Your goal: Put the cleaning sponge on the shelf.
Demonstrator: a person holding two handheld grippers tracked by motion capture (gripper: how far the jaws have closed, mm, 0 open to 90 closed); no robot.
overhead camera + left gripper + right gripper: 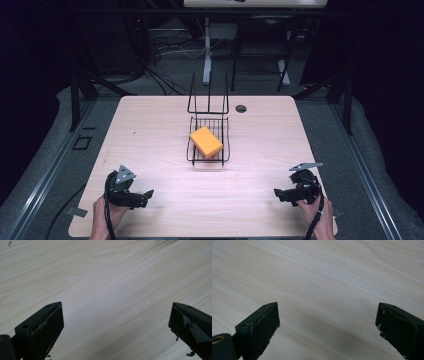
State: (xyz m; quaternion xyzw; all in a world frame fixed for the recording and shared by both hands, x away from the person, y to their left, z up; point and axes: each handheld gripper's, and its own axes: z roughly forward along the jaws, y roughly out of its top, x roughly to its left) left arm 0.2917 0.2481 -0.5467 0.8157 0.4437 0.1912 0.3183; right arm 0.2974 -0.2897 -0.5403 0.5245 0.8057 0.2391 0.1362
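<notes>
- 1 orange block (206, 142) in 1 wire basket (192, 150), counter (150, 130) mid, nearer far edge.
- 2 tongs: left tongs (148, 193) & right tongs (276, 192) at near corners, both wide open, holding nothing.

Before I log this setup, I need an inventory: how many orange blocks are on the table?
1. The orange block lies inside the black wire basket at the middle of the table, well ahead of both grippers. The basket's open wires hide no other.
</notes>
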